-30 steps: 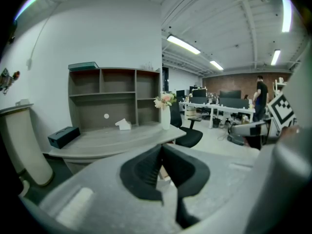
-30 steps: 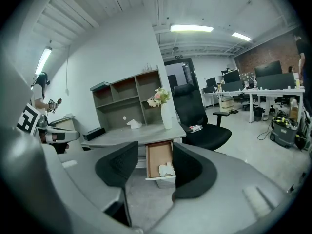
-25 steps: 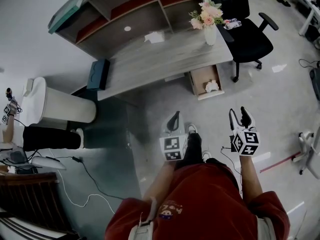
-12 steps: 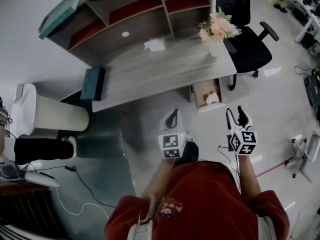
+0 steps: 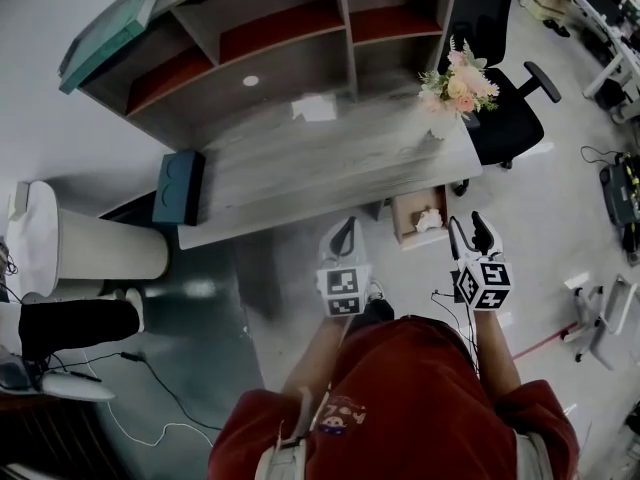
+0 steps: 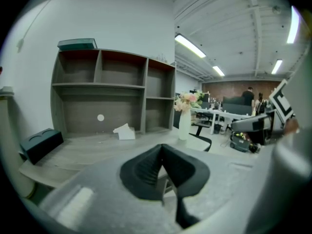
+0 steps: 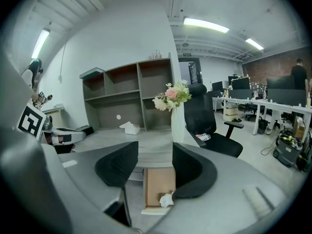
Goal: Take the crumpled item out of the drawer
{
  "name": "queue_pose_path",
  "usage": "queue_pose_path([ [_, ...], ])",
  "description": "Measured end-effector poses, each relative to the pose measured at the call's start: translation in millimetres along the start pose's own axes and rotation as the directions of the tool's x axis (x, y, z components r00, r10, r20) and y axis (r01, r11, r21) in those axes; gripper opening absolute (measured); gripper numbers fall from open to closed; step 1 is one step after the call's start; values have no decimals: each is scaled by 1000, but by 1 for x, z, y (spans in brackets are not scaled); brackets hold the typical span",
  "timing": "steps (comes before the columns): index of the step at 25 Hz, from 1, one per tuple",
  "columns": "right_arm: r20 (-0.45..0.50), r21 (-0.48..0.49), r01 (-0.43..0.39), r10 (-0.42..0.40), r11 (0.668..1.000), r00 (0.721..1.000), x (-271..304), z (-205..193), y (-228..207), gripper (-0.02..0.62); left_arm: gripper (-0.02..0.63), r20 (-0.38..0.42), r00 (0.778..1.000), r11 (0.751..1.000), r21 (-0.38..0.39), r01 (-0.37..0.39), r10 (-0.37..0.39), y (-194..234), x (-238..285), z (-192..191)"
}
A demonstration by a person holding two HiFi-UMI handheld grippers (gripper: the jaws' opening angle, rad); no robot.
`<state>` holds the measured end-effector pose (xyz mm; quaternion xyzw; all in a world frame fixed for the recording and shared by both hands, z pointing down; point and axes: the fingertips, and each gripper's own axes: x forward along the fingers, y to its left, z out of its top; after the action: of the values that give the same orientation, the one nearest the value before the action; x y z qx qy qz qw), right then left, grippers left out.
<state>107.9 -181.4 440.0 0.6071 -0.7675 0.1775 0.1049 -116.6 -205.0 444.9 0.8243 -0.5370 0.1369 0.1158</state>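
Note:
The wooden drawer (image 5: pixel 409 217) stands pulled open under the right end of the grey desk (image 5: pixel 300 168). A crumpled white item (image 5: pixel 430 220) lies at the drawer's front end. In the right gripper view the drawer (image 7: pixel 158 179) and the crumpled item (image 7: pixel 166 199) show between and below the jaws, still some way off. My right gripper (image 5: pixel 470 226) is open and holds nothing, just short of the drawer. My left gripper (image 5: pixel 346 230) is shut on nothing, to the left of the drawer; its pads (image 6: pixel 146 167) meet in the left gripper view.
A white vase of flowers (image 5: pixel 455 93) stands on the desk's right corner above the drawer. A black office chair (image 5: pixel 510 118) is to the right. On the desk lie a white paper wad (image 5: pixel 315 108) and a dark box (image 5: pixel 178 188). A white bin (image 5: pixel 90 243) stands at the left.
The person has stepped toward the desk. Both grippers have come closer to the open drawer, with their jaws unchanged.

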Motion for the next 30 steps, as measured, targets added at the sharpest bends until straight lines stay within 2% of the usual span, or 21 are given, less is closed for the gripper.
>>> queue_pose_path([
  [13,-10,38,20,-20,999,1000,50,1,5,202,-3,-20,999,999,22,48,-47,28,46,3],
  [26,-41,66,16,-13,998,999,72,-16,-18,203,-3,-53,996,996,46,73,-71,11,74,-4],
  [30,-54,67,11,-7,998,999,77,-19,-25,204,-3,-62,995,996,32,78,-76,2,82,-6],
])
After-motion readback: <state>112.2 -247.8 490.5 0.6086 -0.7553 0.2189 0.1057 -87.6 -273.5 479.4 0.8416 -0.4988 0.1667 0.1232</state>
